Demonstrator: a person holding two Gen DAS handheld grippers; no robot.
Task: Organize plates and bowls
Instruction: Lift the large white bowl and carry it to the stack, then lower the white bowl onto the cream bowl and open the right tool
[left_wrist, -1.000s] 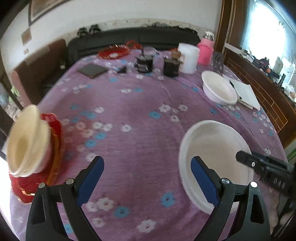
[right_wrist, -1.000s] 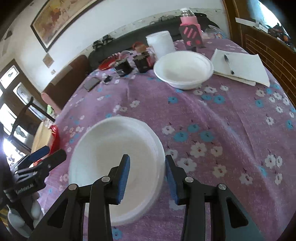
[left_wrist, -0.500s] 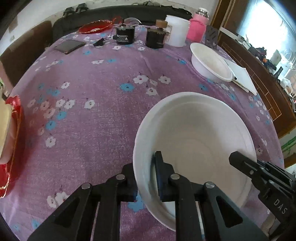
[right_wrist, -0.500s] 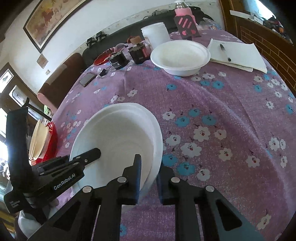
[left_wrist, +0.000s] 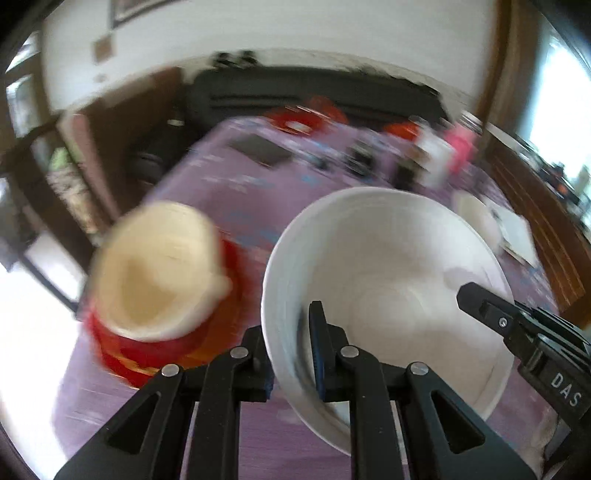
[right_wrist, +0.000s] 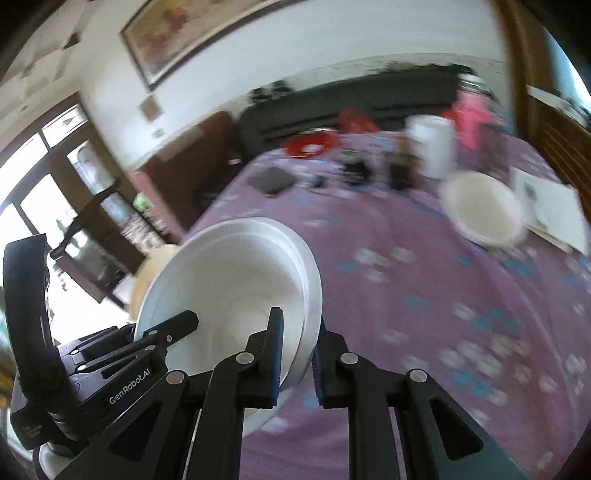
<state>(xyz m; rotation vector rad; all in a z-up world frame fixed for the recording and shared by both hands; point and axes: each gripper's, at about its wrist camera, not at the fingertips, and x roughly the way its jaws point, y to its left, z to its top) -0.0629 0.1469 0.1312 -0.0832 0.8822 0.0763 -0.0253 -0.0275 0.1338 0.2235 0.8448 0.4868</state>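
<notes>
Both grippers hold one stack of white bowls (left_wrist: 388, 280) by its rim, lifted above the purple flowered table. My left gripper (left_wrist: 291, 354) is shut on the near left rim. My right gripper (right_wrist: 297, 354) is shut on the opposite rim of the stack (right_wrist: 229, 280); it shows in the left wrist view (left_wrist: 517, 325) at the right. A cream bowl stack (left_wrist: 159, 273) sits on a red plate (left_wrist: 147, 354) just left of the white bowls. Another white bowl (right_wrist: 484, 210) stands on the table at the far right.
At the table's far end stand a white tub (right_wrist: 432, 147), a pink bottle (right_wrist: 471, 118), dark jars (right_wrist: 399, 170), a red dish (right_wrist: 310, 146) and a dark phone (right_wrist: 271, 179). A notepad (right_wrist: 550, 206) lies at the right edge. Both views are motion-blurred.
Both grippers closed on the white bowl stack's rim and lifted it off the table, carrying it left toward the cream bowls on the red plate.
</notes>
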